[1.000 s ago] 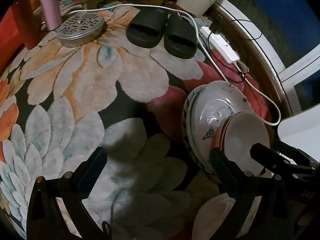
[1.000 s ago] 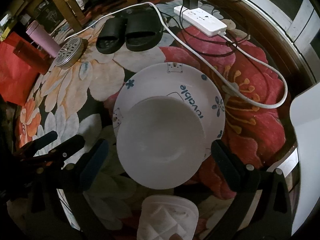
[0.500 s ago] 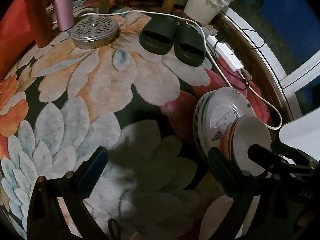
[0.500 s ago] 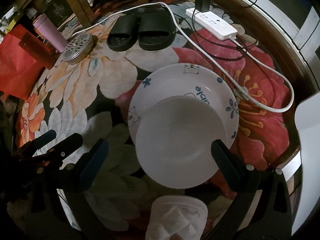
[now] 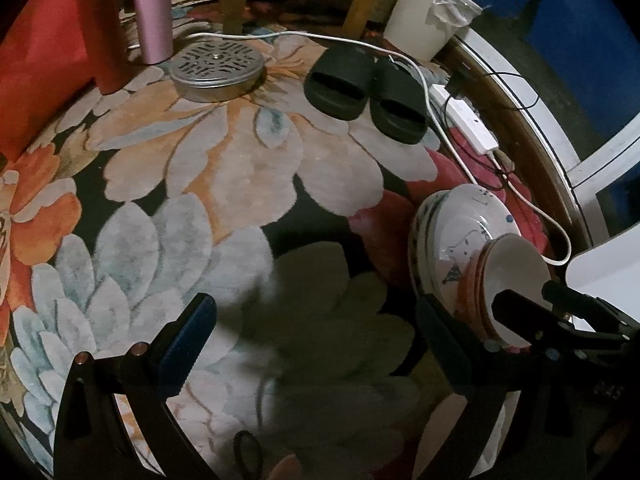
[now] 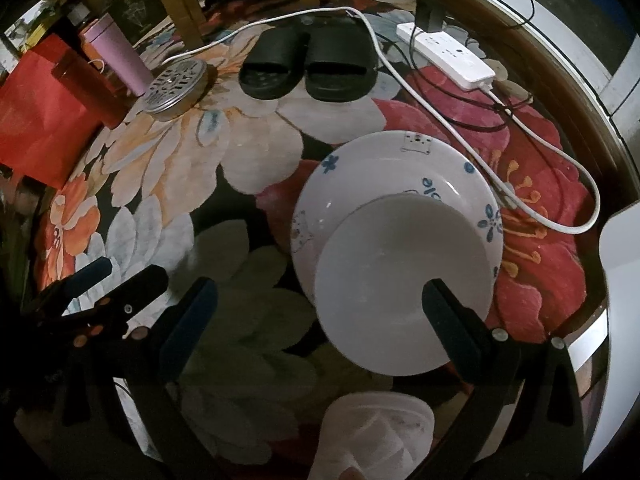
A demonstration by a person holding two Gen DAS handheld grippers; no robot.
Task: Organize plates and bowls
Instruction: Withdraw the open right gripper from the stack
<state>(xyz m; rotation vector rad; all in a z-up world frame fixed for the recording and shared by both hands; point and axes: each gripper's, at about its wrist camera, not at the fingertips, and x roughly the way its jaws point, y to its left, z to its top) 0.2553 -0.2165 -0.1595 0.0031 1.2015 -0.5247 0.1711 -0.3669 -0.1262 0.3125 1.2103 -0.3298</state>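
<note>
My left gripper [image 5: 312, 328] stands wide, with nothing between its fingers; only the flowered rug [image 5: 224, 184] lies under the gap. My right gripper [image 6: 320, 308] is likewise spread wide and grips nothing. Its right finger [image 6: 452, 320] overlaps the near rim of the white bowl [image 6: 400, 280]; I cannot tell whether it touches that rim. Its left finger [image 6: 188, 320] is over bare rug, well apart from the crockery.

The white bowl sits upright on top of the patterned plate [image 6: 380, 168], shifted toward the plate's near edge. The plate bears blue flower marks and small drawings. From the left wrist view the stack shows more layers: beneath the bowl are orange-rimmed pieces [image 5: 476, 280], and beneath the top plate further plate edges [image 5: 416, 240]. Their number cannot be told. The whole stack rests on the rug, over a red flower, to the right of my left gripper.

A white cable [image 6: 532, 200] runs just beside the plate's far right edge and back to a white power strip [image 6: 452, 56]. Farther off lie a pair of black slippers [image 6: 312, 64], a round perforated metal tin [image 6: 176, 84], a pink tumbler [image 6: 120, 56] and a red bottle [image 6: 88, 88]. A quilted white item [image 6: 376, 436] lies at the near edge of the right wrist view; I cannot tell what it is.
</note>
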